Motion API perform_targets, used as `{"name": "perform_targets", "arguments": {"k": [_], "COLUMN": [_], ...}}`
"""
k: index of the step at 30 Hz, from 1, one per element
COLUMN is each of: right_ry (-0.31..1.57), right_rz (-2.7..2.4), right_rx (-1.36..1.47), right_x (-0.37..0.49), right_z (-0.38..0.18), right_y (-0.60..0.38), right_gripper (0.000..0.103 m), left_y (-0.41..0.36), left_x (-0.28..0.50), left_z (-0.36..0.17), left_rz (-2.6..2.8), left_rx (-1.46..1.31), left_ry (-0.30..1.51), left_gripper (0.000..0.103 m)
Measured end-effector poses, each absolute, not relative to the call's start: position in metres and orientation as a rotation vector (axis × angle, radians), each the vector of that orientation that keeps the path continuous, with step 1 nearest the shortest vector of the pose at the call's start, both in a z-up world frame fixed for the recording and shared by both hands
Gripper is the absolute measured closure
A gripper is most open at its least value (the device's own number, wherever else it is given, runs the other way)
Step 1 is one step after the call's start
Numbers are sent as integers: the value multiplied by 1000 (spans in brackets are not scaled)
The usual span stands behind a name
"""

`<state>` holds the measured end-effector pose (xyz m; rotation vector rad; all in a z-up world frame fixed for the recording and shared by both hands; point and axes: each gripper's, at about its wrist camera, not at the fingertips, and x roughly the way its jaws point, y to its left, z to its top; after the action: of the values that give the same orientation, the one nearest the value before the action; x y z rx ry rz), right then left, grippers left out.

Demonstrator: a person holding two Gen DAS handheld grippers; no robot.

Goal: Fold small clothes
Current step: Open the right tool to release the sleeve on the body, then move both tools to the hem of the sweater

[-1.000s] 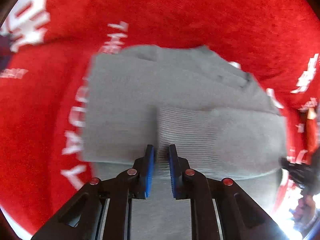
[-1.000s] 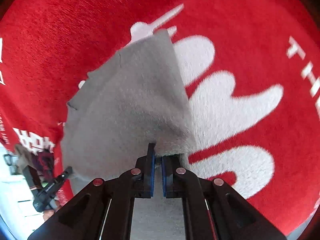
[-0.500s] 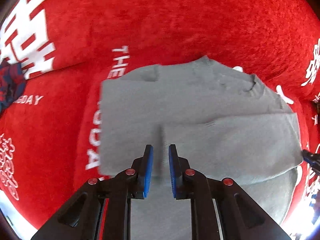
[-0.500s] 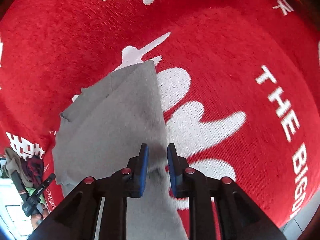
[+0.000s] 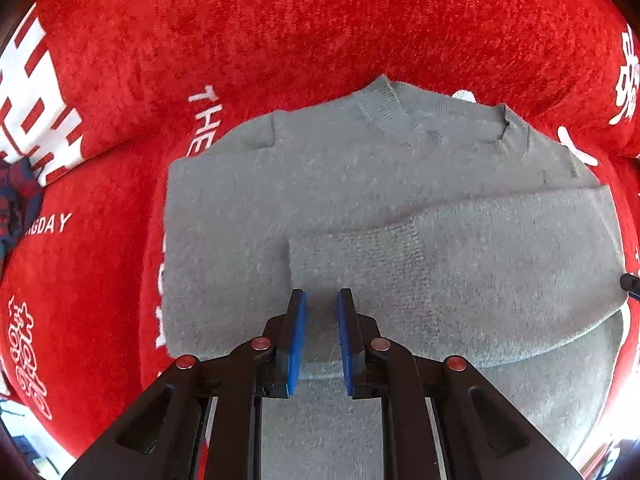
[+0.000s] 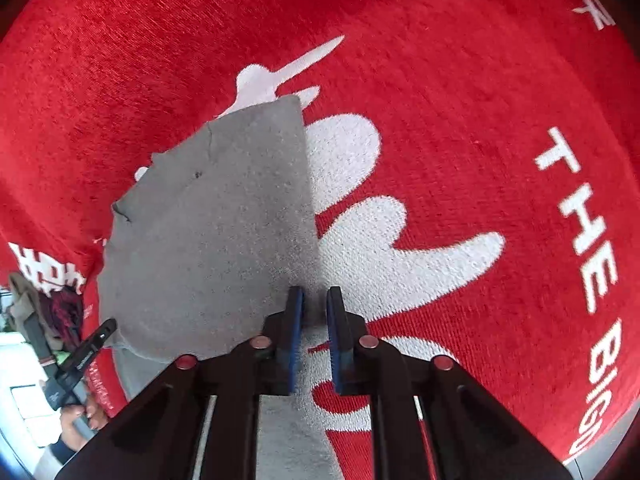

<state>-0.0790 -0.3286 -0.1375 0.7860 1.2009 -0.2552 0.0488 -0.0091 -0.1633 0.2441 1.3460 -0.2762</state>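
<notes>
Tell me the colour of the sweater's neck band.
Grey, ribbed, same as the sweater; neck band shows best in the left wrist view.

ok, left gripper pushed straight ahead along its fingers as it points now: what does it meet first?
Probably the grey sweater. The left gripper is open and empty, and the folded-over sleeve layer lies directly ahead of its tips. Height above the fabric is unclear.

I see one garment: a small grey knit sweater point(image 5: 360, 208). It lies flat on the red surface, neckline at the far side in the left wrist view, with a ribbed collar. One sleeve is folded across the body, forming a second layer whose edge runs across the middle. In the right wrist view the sweater point(image 6: 216, 232) presents a straight folded side edge. The fabric looks fuzzy and largely free of creases.
</notes>
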Motion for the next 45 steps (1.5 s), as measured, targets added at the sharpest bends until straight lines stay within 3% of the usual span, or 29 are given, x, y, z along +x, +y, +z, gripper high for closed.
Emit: {"name": "perform_targets", "arguments": {"k": [5,9,10,11,12,13,15,20,27,45], "right_ry": [1188,1191,1189,1191,1192,1194,1196,1217,1245,1271], "right_rz": [-287,-277,-270,-261,-254,-247,-229,-189,-171,-179], "right_rx": [782,764,771,781,788,791,789,765,735,797], "right_x": [-96,-111,-113,-116,-118,-119,-121,-124,-131,-163], "right_z": [-118,-104,-102,-101,-100,-100,-99,-98,-97,-105], "right_y": [-319,-304,-301,-296,-292,-287,-277,-252,-219,-205], "right_gripper": [78,48,48,48,48,43,32,25,25,24], "left_y": [-5,0,1,1,2,3,3,2,19,22], "left_x": [40,28,23,20,16,13,5,-2,4,-54], "left_z": [-154,-149,-147,-146,-144,-142,-135,-139,-146,-135], "left_rz": [-260,-255,-255,-258,-259,-250,-211,-238,-255,-308], "left_rx": [269,274,277,274,270,269,294,307,259,289], "left_ry": [1372,1407,1411,1413,1417,1417,1370,1405,1484,1452], "left_gripper": [85,85,85,77,59,1,1,1,1,1]}}
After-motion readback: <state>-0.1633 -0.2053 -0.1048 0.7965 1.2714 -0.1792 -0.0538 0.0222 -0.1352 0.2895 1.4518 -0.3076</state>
